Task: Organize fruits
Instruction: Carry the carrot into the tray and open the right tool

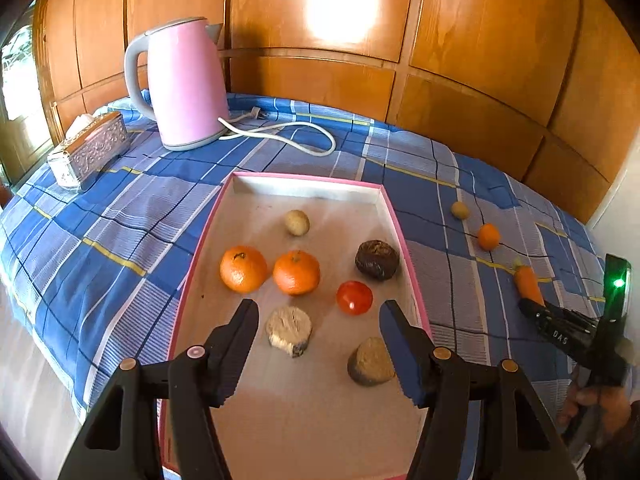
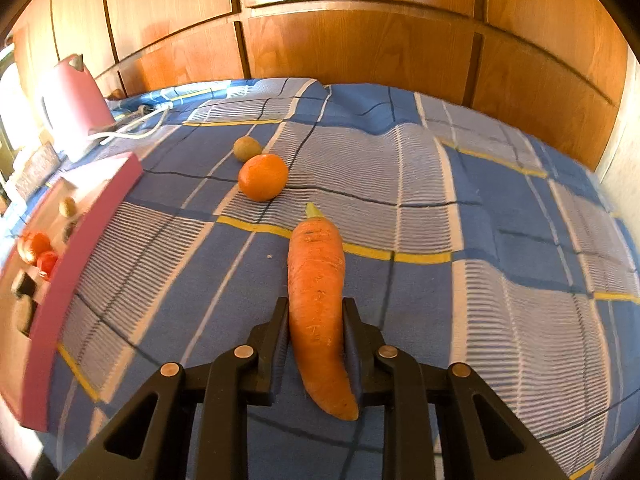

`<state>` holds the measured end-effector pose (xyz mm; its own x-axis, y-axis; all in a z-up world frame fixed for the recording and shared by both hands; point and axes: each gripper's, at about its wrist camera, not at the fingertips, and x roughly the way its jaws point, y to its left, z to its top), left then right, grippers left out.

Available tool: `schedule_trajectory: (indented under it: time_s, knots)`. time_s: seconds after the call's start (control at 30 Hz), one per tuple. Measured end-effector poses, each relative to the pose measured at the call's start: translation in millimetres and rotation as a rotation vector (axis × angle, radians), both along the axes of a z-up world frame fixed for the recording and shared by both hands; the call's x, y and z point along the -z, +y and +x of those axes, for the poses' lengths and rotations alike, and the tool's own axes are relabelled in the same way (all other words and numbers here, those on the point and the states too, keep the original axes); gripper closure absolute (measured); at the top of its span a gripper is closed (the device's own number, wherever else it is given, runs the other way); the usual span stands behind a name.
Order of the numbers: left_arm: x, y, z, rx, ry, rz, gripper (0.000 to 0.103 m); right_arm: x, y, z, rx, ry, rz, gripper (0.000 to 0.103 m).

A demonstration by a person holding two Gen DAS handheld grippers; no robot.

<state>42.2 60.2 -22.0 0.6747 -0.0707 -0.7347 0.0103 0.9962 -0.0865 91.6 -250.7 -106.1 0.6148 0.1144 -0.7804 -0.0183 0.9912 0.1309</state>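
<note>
The right tongs clamp the carrot, next needing a lift toward the pink tray, where the left tongs hover open and empty.

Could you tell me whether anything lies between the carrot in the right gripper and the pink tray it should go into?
Nothing visible blocks it. The right gripper is shut on the carrot, and only bare cloth lies between it and the tray. The orange sits farther back, off that line. The tray's near end looks free.
</note>
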Motion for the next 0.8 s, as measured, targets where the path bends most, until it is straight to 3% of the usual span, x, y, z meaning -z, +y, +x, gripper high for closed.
schedule_trajectory:
  time_s: [0.1, 0.33, 0.43, 0.6, 0.8]
  knots:
    - [1, 2, -3, -0.005, 0.003, -0.01, 0.039, -1, 4, -2, -0.014, 0.015, 0.062, 0.079]
    - [-2, 8, -6, -0.019, -0.007, -0.023, 0.039, 0, 6, -3, -0.029, 0.083, 0.365, 0.079]
    - [-2, 12, -7, -0.033, -0.011, -0.027, 0.039, -4, 15, -4, -0.056, 0.102, 0.442, 0.079]
    - [-2, 24, -8, -0.064, -0.012, -0.033, 0.039, -26, 47, -4, -0.143, 0.083, 0.462, 0.079]
    - [-4, 43, -13, -0.115, -0.022, -0.043, 0.039, -55, 104, 1, -0.297, 0.06, 0.409, 0.079]
